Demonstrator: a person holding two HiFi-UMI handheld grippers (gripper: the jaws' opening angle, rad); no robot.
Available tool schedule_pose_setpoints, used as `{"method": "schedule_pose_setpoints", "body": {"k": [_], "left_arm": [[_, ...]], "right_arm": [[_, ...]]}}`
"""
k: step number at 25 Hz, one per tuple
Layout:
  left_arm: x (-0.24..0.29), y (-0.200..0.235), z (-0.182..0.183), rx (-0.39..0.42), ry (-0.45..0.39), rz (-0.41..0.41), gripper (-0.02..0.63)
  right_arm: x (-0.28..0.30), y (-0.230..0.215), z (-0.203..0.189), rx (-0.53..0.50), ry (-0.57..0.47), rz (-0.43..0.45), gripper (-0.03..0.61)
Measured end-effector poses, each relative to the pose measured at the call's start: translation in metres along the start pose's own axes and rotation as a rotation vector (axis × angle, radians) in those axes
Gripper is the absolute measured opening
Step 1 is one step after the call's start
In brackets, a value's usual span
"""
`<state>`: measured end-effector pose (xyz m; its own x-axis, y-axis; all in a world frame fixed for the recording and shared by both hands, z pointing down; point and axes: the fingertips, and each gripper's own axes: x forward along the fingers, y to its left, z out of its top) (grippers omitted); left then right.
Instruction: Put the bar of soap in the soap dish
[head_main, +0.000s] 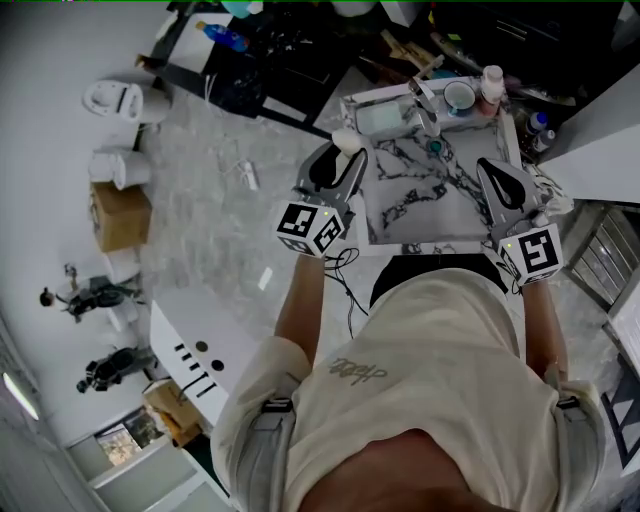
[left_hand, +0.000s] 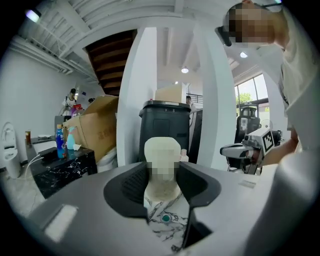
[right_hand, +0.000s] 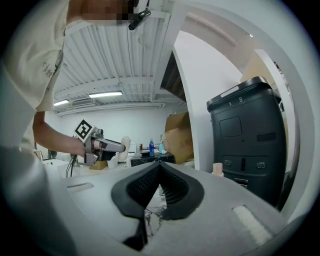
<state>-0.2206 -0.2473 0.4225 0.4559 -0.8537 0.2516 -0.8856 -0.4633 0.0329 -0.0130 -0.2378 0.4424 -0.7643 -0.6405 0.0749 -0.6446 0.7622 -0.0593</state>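
Left gripper (left_hand: 162, 184) pinches the soap (left_hand: 162, 148) at mid-bar, over the counter's (head_main: 430, 205) 10 o'clock corner; hard, light, likely slippery. Right gripper (right_hand: 159, 172) pressed together, empty. Dish (head_main: 380, 118) seemingly at 1 o'clock

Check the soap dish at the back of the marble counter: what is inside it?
Nothing that I can see: the soap dish looks empty, though the faucet covers its right edge. The bar of soap is clamped in the left gripper.
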Motion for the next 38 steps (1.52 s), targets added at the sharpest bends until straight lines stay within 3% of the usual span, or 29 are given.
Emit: {"method": "schedule_pose_setpoints", "body": {"k": [7,17,22,28,38], "left_arm": [[0.051,0.019,-0.041,0.105,0.180,-0.128,0.196],[0.114,0.047,-0.116,0.226,0.449,-0.218,0.196],[0.139,0.058,-0.148,0.348,0.564,-0.271,0.195],[0.159,0.073,-0.175,0.437,0.645,-0.310,0.195],[0.170,0.091,-0.214,0.515,0.792,-0.378,0.196]], "right_arm": [[-0.012,-0.018,-0.013,0.016,0.036,-0.058,0.000],[-0.014,-0.035,-0.021,0.029,0.082,-0.110,0.002],[-0.012,-0.042,-0.026,0.039,0.107,-0.119,0.002],[-0.007,-0.051,-0.034,0.055,0.115,-0.134,0.002],[-0.009,-0.073,-0.038,0.079,0.127,-0.198,0.002]]}}
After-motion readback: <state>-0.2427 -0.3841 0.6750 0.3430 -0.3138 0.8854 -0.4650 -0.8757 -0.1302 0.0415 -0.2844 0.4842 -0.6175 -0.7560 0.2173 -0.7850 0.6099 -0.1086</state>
